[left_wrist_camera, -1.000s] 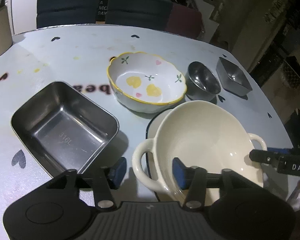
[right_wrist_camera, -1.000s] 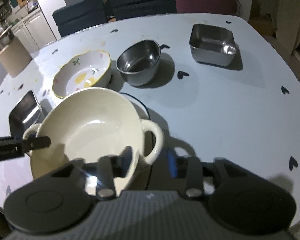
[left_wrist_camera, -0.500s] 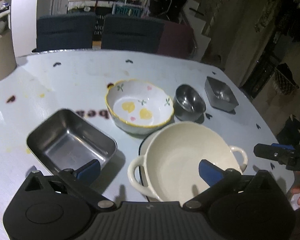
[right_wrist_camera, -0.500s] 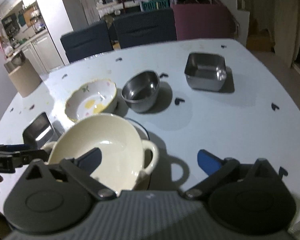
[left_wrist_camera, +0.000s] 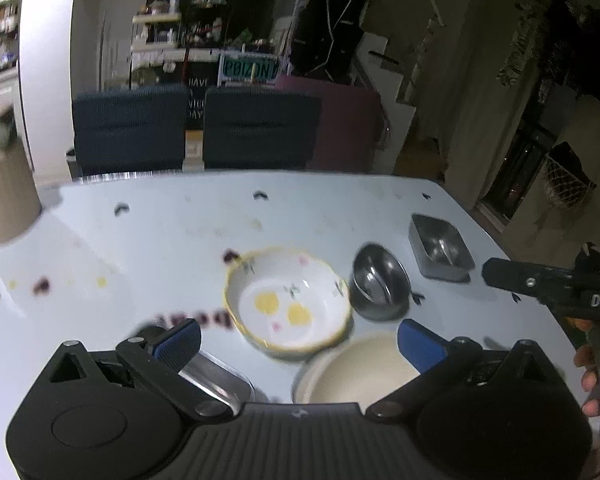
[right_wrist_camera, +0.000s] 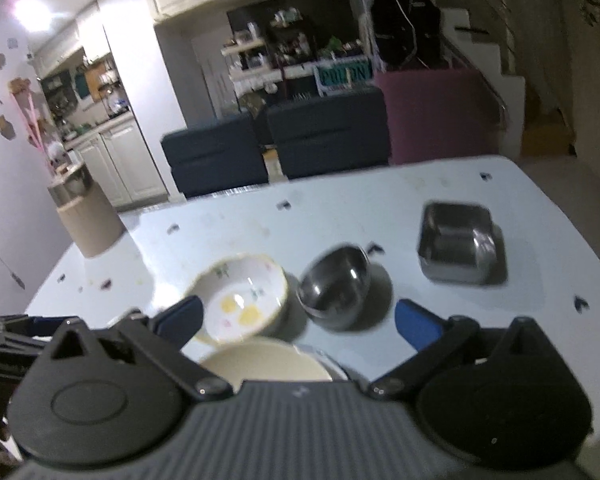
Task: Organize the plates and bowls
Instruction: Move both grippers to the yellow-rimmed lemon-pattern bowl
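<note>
A cream two-handled bowl (left_wrist_camera: 360, 372) (right_wrist_camera: 264, 364) sits on the pale table (left_wrist_camera: 160, 240), just below both grippers and partly hidden by them. Behind it stand a floral bowl with a yellow rim (left_wrist_camera: 288, 304) (right_wrist_camera: 244, 296), a round steel bowl (left_wrist_camera: 380, 286) (right_wrist_camera: 336, 286) and a square steel dish (left_wrist_camera: 440, 246) (right_wrist_camera: 456, 244). A rectangular steel tray (left_wrist_camera: 216, 380) peeks out under the left gripper. My left gripper (left_wrist_camera: 300, 342) is open and holds nothing. My right gripper (right_wrist_camera: 298, 318) is open too, also holding nothing.
Dark blue chairs (left_wrist_camera: 132, 128) and a maroon one (left_wrist_camera: 340, 120) line the table's far edge. A tan cylinder (right_wrist_camera: 88, 220) stands off the far left corner. The right gripper's body (left_wrist_camera: 540, 284) and a person's fingers (left_wrist_camera: 588, 360) show at right.
Both grippers have gone from half closed around the cream bowl's handles to wide open, and have lifted and tilted upward. The bowl stays on the table.
</note>
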Tool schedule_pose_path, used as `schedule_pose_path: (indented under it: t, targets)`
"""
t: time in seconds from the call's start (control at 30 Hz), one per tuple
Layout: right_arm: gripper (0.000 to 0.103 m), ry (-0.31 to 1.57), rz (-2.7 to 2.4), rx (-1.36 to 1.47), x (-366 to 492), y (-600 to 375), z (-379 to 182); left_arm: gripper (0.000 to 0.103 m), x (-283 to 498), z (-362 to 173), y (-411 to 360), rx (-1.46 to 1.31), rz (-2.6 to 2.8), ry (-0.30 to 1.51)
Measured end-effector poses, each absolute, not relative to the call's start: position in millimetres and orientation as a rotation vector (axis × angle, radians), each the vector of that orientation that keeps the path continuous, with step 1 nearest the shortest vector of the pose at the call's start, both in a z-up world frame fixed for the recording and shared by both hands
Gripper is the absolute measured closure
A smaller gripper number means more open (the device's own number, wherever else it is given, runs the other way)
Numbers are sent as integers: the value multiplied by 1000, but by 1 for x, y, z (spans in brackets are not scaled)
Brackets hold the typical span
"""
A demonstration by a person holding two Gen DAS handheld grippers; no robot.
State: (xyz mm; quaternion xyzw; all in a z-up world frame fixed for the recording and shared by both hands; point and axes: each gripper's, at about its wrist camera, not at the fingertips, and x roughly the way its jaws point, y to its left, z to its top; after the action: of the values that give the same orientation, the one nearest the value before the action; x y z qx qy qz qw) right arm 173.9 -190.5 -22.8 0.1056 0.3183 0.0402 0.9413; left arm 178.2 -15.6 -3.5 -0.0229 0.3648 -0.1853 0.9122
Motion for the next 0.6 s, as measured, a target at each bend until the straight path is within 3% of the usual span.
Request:
schedule_pose_path:
  t: [0.17,0.43,0.53,0.6]
  targets:
    - [0,629,109,292,204,-184,-26,0,208,4,-10,-27,-375,727]
    - [3,785,148,436,265,-185,-50,0,271,-17,-1,-133,-331,770]
    - [16,858,147,494,280,-181,-63,0,289,-32,0,-151,-322,808]
    - [33,925,157,522,291,-180,-75,2,301,-42,0,-162,-318,846]
